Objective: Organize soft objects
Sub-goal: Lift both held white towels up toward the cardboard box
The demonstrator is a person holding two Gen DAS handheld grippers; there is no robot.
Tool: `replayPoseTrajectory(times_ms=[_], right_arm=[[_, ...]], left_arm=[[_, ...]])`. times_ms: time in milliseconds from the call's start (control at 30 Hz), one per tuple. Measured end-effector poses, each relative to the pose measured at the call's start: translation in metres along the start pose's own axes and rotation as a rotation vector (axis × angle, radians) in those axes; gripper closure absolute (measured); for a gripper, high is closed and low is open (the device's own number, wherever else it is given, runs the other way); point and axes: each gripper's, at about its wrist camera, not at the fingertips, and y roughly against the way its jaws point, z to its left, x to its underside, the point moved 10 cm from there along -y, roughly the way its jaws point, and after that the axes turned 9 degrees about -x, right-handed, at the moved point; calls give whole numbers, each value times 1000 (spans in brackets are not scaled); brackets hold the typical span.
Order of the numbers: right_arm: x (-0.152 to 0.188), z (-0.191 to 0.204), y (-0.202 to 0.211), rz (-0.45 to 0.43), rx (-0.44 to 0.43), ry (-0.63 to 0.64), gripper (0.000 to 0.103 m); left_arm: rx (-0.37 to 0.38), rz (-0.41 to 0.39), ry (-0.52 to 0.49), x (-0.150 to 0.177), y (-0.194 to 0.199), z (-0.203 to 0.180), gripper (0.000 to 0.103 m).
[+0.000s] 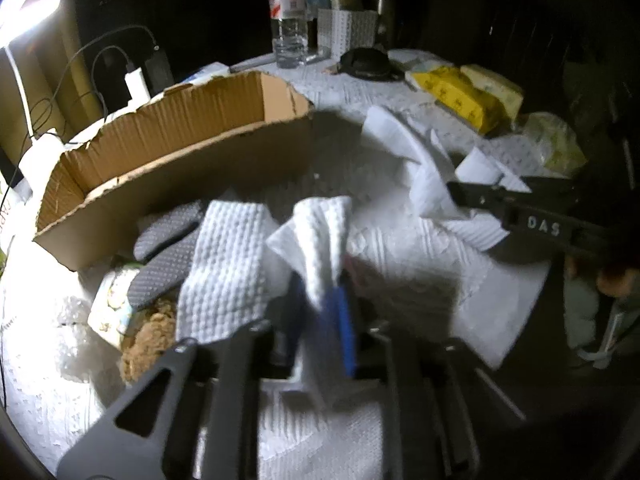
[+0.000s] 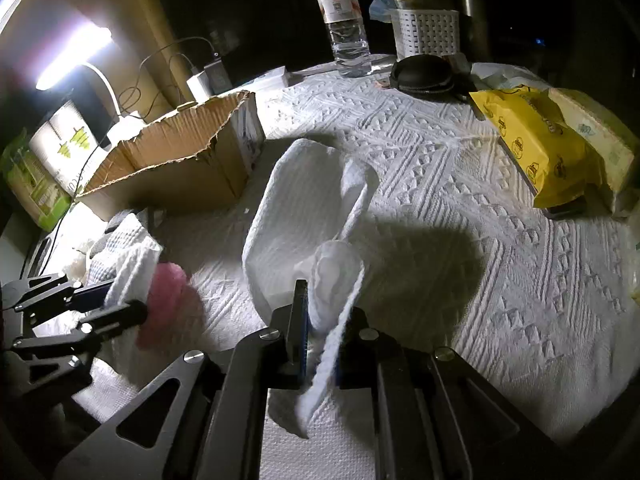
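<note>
Right gripper (image 2: pixel 320 344): nearest the lens in the right wrist view; jaws clamped on an edge of the white waffle-weave towel (image 2: pixel 296 216), which rises from between the blue pads and loops away over the table.
Left gripper (image 1: pixel 320 320): jaws closed on another bunched corner of the same white towel (image 1: pixel 316 232); seen from the right wrist view (image 2: pixel 116 300) it sits at the left, cloth gripped in its tips.
White textured tablecloth (image 2: pixel 460 208): covers the whole table, embossed with diamond and zigzag patterns.
Torn brown cardboard box (image 1: pixel 172 152): open-topped, standing beyond the left gripper, to the left of the towel.
Yellow plastic tissue pack (image 2: pixel 536 140): far right of the table, well apart from both grippers.
Grey dotted fabric pieces (image 1: pixel 168 252): lying in front of the box, just beside the towel's left fold.
Pink fuzzy object (image 2: pixel 164 304): close against the left gripper's tips; what it is cannot be told.
Clear plastic water bottle (image 2: pixel 344 28): upright at the table's far edge.
White lattice plastic basket (image 2: pixel 426 34): right of the bottle.
Black zipped pouch (image 2: pixel 424 76): in front of the basket.
</note>
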Motion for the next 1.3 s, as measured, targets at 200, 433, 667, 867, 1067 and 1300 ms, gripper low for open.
replayPoseTrajectory(times_ms=[200, 433, 667, 867, 1067, 1300], right_arm=[[-9, 8, 8, -23, 0, 15, 93], [-30, 23, 19, -57, -11, 47, 93], [-50, 41, 28, -87, -27, 85, 93], [-71, 57, 30, -106, -38, 118, 93], [-87, 71, 28, -118, -48, 143, 93], [-106, 84, 14, -109, -59, 170, 93]], left_arm=[[39, -36, 48, -9, 18, 11, 94], [71, -105, 67, -26, 45, 20, 94], [62, -165, 90, -43, 66, 42, 94], [45, -231, 115, -63, 87, 66, 94], [30, -289, 126, -85, 102, 90, 94], [27, -340, 131, -110, 109, 108, 94]])
